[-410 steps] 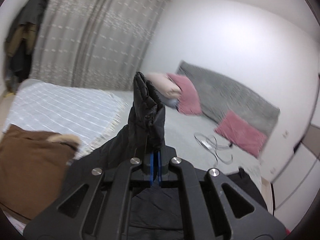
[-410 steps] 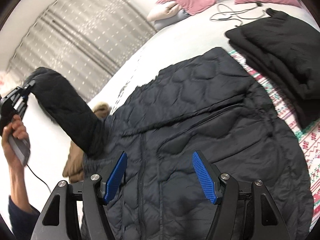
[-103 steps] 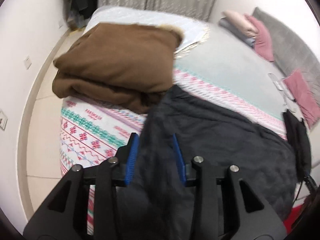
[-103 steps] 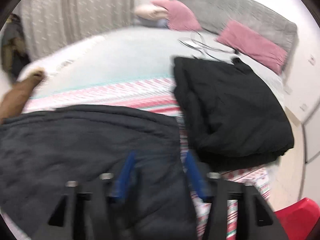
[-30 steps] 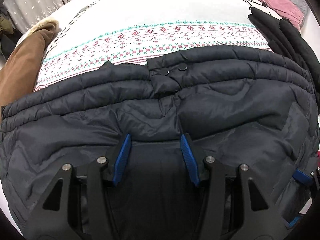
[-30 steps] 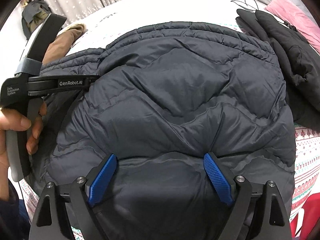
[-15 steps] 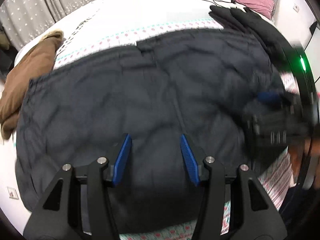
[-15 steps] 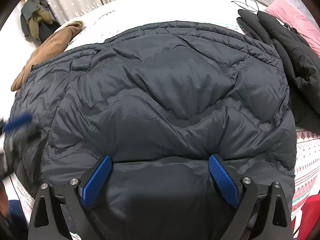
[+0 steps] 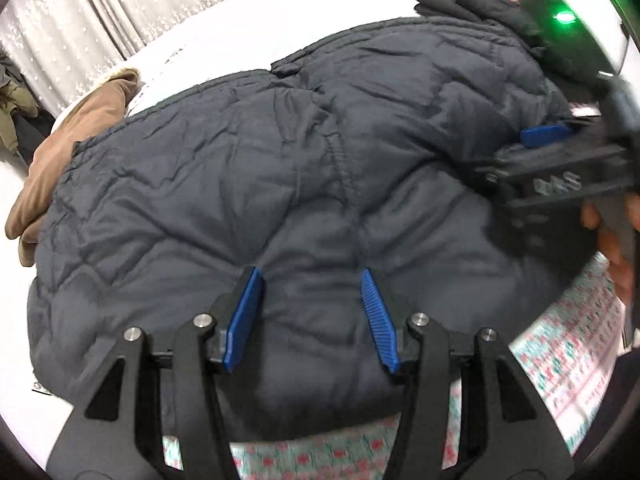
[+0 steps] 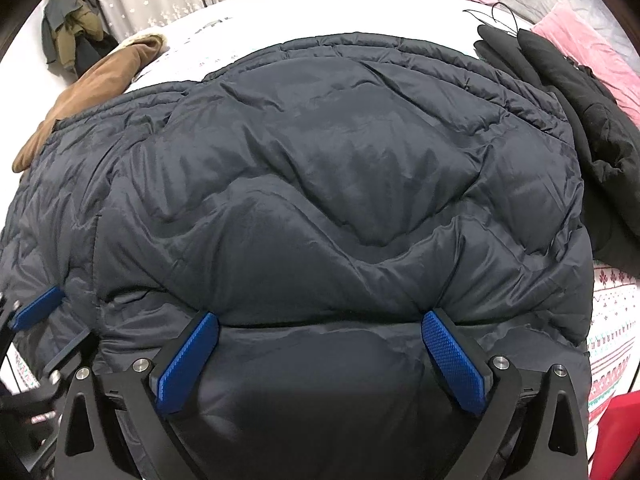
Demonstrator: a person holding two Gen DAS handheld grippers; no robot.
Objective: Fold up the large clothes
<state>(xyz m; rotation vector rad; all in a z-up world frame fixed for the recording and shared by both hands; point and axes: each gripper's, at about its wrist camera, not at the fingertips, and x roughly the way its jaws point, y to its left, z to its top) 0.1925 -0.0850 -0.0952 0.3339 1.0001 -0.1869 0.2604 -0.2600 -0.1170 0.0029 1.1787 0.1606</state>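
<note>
A dark navy quilted jacket [image 9: 320, 152] lies folded on the bed and fills most of the right wrist view [image 10: 320, 160]. My left gripper [image 9: 310, 300] hovers open over the jacket's near edge, nothing pinched between its blue pads. My right gripper [image 10: 320, 344] rests low over the near fold. Its jaws are opening wide, and the jacket's surface lies between and below the pads, ungripped. In the left wrist view the right gripper [image 9: 548, 136] shows at the right edge, held by a hand [image 9: 616, 240]. One blue pad of the left gripper [image 10: 36, 308] shows at the lower left of the right wrist view.
A folded brown coat [image 10: 100, 80] lies left of the jacket, and a folded black garment [image 10: 580, 120] lies to its right. Pink pillows [image 10: 580, 40] and a cable sit at the head of the bed. The patterned bed cover [image 9: 560, 360] shows at the near edge. Curtains and hanging clothes [image 10: 72, 32] stand behind.
My left gripper has swung back from the jacket's snap collar to its near left edge, leaving the right view's upper left for its lower corner. The right jaws have spread wider.
</note>
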